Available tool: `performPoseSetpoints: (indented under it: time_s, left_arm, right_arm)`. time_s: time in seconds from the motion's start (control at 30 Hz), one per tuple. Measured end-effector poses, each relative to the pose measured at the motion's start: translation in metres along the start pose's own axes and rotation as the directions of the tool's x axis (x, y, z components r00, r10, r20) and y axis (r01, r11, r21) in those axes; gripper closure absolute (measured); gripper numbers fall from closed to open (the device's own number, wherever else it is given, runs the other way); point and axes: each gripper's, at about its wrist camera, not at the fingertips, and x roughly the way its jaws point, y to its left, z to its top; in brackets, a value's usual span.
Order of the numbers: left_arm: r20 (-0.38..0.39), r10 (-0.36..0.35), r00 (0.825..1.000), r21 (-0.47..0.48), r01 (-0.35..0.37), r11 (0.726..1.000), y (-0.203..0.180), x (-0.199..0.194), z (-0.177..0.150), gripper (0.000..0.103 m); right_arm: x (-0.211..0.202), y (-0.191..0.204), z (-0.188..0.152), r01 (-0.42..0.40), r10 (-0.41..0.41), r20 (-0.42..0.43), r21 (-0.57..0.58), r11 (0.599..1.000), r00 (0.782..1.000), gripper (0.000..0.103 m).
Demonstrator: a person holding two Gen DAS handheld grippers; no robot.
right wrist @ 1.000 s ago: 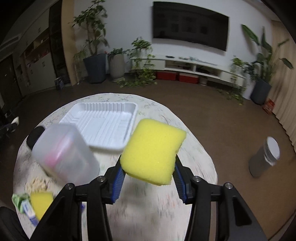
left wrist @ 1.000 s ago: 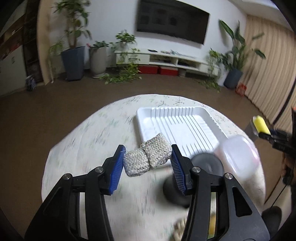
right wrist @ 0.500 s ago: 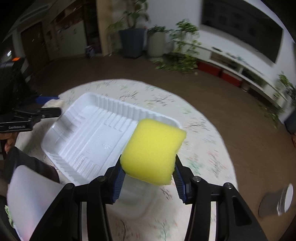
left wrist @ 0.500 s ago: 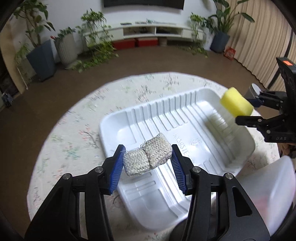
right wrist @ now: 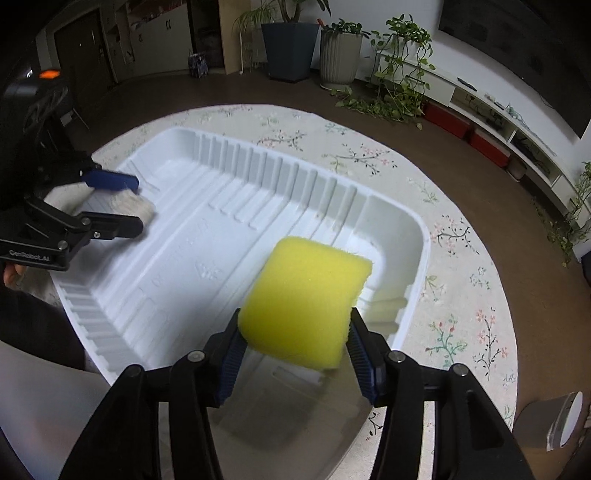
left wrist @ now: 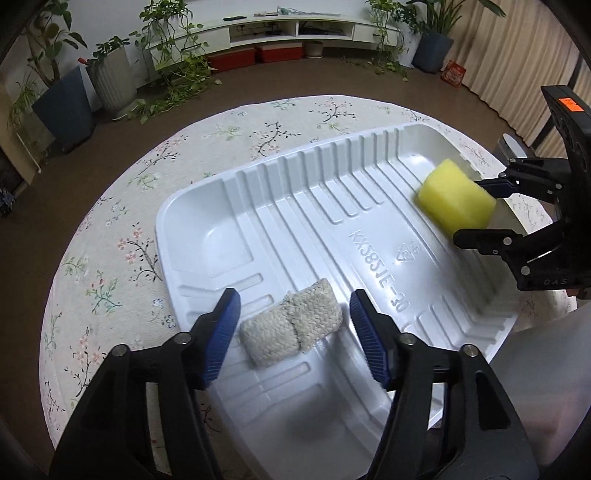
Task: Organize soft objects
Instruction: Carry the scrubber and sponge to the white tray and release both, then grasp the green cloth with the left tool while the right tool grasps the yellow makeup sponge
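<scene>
Round floral-clothed table point(left wrist: 122, 206) bearing one white tray point(left wrist: 295, 206). Left gripper point(left wrist: 291, 317), jaws just opened clear of one woven pad point(left wrist: 291, 328); right gripper point(right wrist: 295, 343) clamped on one yellow sponge point(right wrist: 306, 306).

Living room: TV console point(left wrist: 258, 27), houseplants point(left wrist: 170, 40)

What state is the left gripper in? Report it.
Open: the left gripper has just widened, and gaps show between both fingers and the woven cloth.

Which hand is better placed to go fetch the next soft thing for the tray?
Left. The left gripper has just been opening, and the woven pad lies free between its jaws in the white tray. The right gripper is clamped on the yellow sponge.
</scene>
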Motion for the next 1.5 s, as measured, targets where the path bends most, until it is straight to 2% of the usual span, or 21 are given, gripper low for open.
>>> performPoseSetpoints:
  time_s: [0.1, 0.17, 0.27, 0.4, 0.53, 0.7, 0.83, 0.87, 0.93, 1.0, 1.07, 1.17, 1.2, 1.33, 1.43, 1.5]
  left_arm:
    - [0.013, 0.002, 1.000, 0.002, -0.002, 1.000, -0.002, -0.004, 0.000, 0.035]
    - [0.025, 0.003, 1.000, -0.008, -0.003, 1.000, 0.000, -0.008, 0.001, 0.035]
    - [0.064, 0.001, 0.998, -0.037, 0.001, 0.999, 0.007, -0.021, 0.003, 0.031]
    - [0.127, -0.003, 0.992, -0.060, 0.010, 0.998, 0.014, -0.047, 0.000, 0.031]
    - [0.208, -0.007, 0.978, -0.110, 0.031, 0.993, 0.023, -0.089, -0.019, 0.031]
    - [0.302, 0.002, 0.953, -0.170, 0.052, 0.984, 0.020, -0.150, -0.073, 0.027]
    - [0.357, -0.018, 0.934, -0.198, 0.095, 0.976, 0.003, -0.191, -0.133, 0.017]
    - [0.368, -0.030, 0.929, -0.205, 0.112, 0.972, -0.003, -0.198, -0.147, 0.015]
    - [0.382, -0.069, 0.922, -0.216, 0.161, 0.963, -0.015, -0.209, -0.177, 0.001]
    - [0.406, -0.103, 0.908, -0.224, 0.208, 0.952, -0.028, -0.219, -0.208, 0.000]
    - [0.426, -0.107, 0.898, -0.237, 0.225, 0.945, -0.041, -0.226, -0.234, 0.000]
    - [0.472, -0.054, 0.880, -0.237, 0.186, 0.954, -0.066, -0.236, -0.274, 0.000]
    - [0.474, -0.039, 0.880, -0.238, 0.171, 0.956, -0.073, -0.237, -0.284, 0.000]
    - [0.432, 0.011, 0.902, -0.272, 0.118, 0.955, -0.101, -0.230, -0.317, 0.000]
    - [0.388, 0.052, 0.920, -0.295, 0.070, 0.953, -0.121, -0.219, -0.330, 0.000]
    - [0.375, 0.048, 0.926, -0.284, 0.065, 0.957, -0.128, -0.214, -0.331, 0.000]
  right_arm:
    - [-0.003, 0.000, -0.002, -0.003, 0.003, 0.010, 0.006, 1.000, 1.000, 0.044]
    - [-0.006, 0.000, -0.003, -0.013, 0.013, 0.021, 0.012, 1.000, 1.000, 0.034]
    - [-0.013, 0.000, -0.005, -0.021, 0.020, 0.042, 0.015, 1.000, 0.999, 0.025]
    - [-0.031, -0.004, -0.005, -0.007, 0.004, 0.092, 0.036, 0.999, 0.996, 0.025]
    - [-0.067, -0.016, -0.013, -0.012, -0.005, 0.167, 0.098, 0.995, 0.986, 0.025]
    - [-0.130, -0.026, -0.058, -0.023, -0.035, 0.272, 0.209, 0.978, 0.962, 0.020]
    - [-0.170, -0.014, -0.113, -0.057, -0.041, 0.321, 0.288, 0.956, 0.946, 0.014]
    - [-0.182, -0.006, -0.134, -0.075, -0.033, 0.333, 0.305, 0.949, 0.942, 0.012]
    - [-0.194, 0.008, -0.160, -0.096, -0.024, 0.345, 0.325, 0.941, 0.938, 0.006]
    - [-0.205, 0.026, -0.191, -0.143, 0.005, 0.367, 0.350, 0.926, 0.930, 0.000]
    - [-0.212, 0.047, -0.216, -0.185, 0.036, 0.375, 0.371, 0.910, 0.926, 0.000]
    - [-0.219, 0.077, -0.241, -0.224, 0.054, 0.398, 0.393, 0.892, 0.916, 0.000]
    - [-0.221, 0.085, -0.247, -0.233, 0.055, 0.408, 0.401, 0.886, 0.911, 0.000]
    - [-0.223, 0.129, -0.271, -0.220, 0.025, 0.428, 0.412, 0.884, 0.903, 0.000]
    - [-0.215, 0.158, -0.281, -0.175, 0.002, 0.403, 0.393, 0.903, 0.915, 0.000]
    - [-0.204, 0.181, -0.286, -0.121, -0.018, 0.360, 0.360, 0.925, 0.933, 0.000]
